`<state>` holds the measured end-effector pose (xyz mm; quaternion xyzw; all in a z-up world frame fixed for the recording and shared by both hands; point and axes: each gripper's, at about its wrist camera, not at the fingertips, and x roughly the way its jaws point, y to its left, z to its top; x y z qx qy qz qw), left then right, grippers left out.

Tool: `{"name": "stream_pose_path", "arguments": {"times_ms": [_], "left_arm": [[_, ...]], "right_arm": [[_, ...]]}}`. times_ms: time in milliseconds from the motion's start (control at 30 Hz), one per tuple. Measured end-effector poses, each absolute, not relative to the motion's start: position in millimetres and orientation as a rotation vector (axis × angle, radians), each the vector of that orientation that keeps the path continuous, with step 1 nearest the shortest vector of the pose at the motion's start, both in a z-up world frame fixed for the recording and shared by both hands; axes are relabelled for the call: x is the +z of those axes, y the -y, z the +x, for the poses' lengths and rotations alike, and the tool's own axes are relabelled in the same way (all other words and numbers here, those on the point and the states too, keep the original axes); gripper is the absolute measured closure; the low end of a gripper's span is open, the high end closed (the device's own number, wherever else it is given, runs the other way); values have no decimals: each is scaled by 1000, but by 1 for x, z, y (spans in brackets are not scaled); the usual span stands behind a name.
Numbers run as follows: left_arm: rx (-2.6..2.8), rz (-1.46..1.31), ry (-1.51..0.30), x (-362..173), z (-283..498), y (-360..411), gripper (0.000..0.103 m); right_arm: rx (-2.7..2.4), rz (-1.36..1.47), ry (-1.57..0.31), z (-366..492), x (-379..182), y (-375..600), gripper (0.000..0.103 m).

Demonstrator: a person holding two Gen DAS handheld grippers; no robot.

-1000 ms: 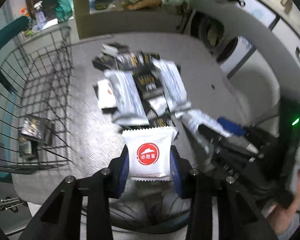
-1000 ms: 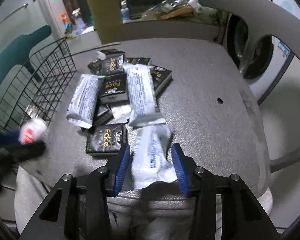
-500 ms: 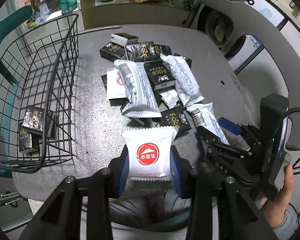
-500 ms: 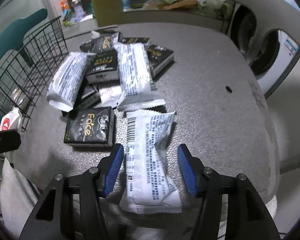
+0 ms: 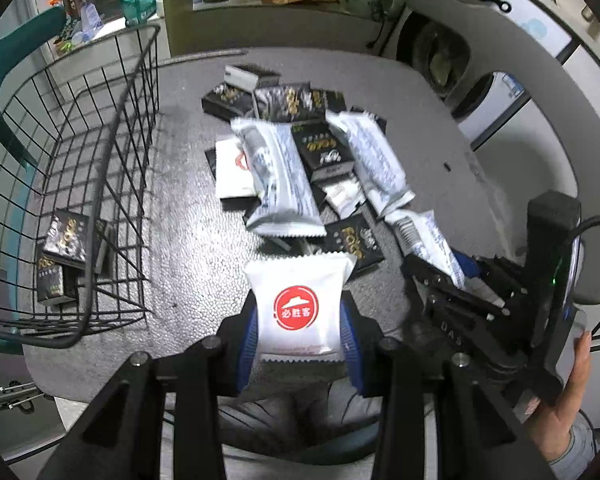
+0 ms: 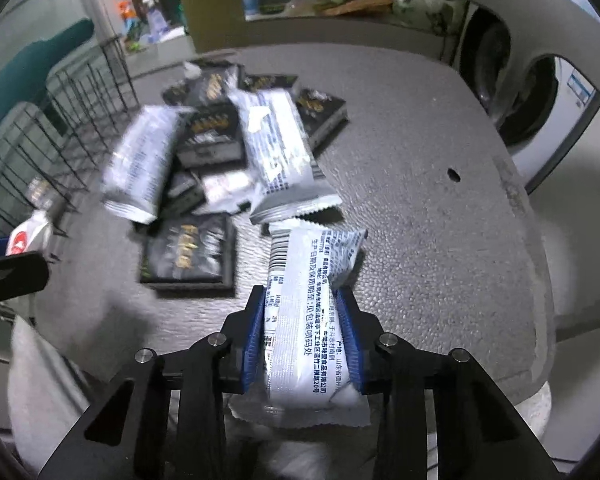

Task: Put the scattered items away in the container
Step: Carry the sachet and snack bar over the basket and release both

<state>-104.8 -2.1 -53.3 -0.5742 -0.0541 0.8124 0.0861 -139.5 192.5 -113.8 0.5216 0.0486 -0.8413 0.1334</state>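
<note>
Count by kind, some of the pile overlapped and blurred. Long silver-white snack bars: four, one (image 6: 308, 320) of them held off the table. White sachets with a red round logo: two, one (image 5: 298, 308) lifted, one (image 5: 232, 172) in the pile. Black "Face" boxes: two in the wire basket (image 5: 66, 240), at least six in the pile (image 5: 324, 148). Wire baskets: one (image 5: 112, 128).

The scene is dim, with cool overhead light giving soft glare on the silver wrappers (image 5: 284, 176) and the grey table (image 6: 440, 216). The right wrist view smears with motion blur toward the table's far left corner, the black boxes (image 6: 188, 252) unreadable. Both fisheye views bend and darken at their edges.
</note>
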Motion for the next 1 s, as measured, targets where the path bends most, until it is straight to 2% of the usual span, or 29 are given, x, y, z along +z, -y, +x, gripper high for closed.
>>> {"name": "stream_pose_path", "arguments": {"times_ms": [400,567,667,867,1000], "left_arm": [[2493,-1592,212,-3,-101,23,62],[2569,-1557,272,23,-103,58,62],[2653,-1570,302,35,-109,98,62],[2683,-1828,407,-3,-132,183,62],[2648,-1911,486,-28,-137,208,62]], "right_arm": [[-2458,1366,-27,-123,-49,-176,68],[-2386,1217,-23,-127,-6,-122,68],[-2306,1144,-93,-132,12,-68,68],[-2157,1164,-237,-145,-2,34,68],[-2112,1197,-321,-146,-21,74,68]]}}
